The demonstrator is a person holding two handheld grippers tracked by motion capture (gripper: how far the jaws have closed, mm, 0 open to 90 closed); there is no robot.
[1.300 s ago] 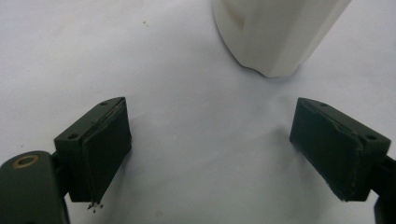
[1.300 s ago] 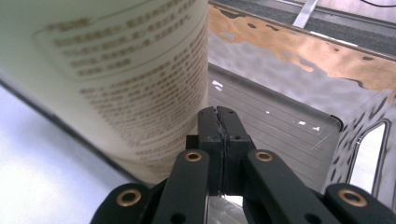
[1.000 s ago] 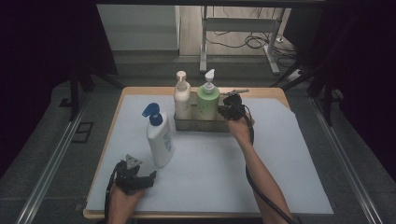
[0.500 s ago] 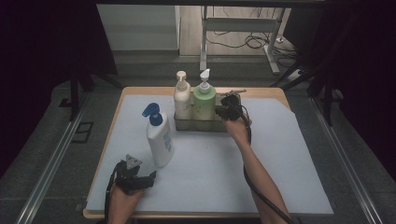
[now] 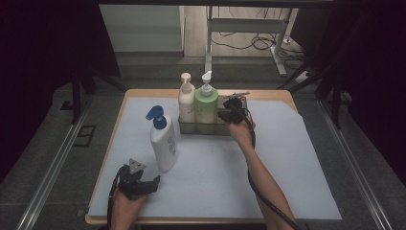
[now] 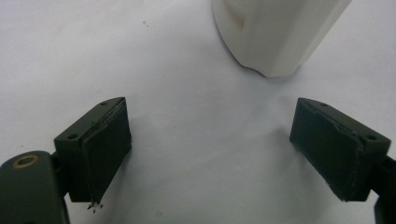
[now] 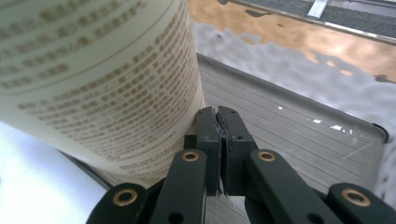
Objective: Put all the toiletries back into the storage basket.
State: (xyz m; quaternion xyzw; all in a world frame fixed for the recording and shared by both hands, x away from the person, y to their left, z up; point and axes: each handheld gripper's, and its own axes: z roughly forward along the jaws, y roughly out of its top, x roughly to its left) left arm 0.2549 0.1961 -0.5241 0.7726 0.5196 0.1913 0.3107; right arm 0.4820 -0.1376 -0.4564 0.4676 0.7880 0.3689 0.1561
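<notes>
Right hand-held gripper (image 7: 218,116), jaws pressed together on nothing, touches the green bottle (image 5: 206,108) in the tray (image 5: 210,128).

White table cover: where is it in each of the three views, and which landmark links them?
High view: the white table cover spreads across the middle.
Left gripper view: everywhere beneath the open jaws.
Right gripper view: rippled strip beyond the tray and its far rim.
Landmark: the tray links high and right; the white pump bottle, high and left.

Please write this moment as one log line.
right claw: shut, beside green bottle in tray | left claw: open, near white bottle
</notes>
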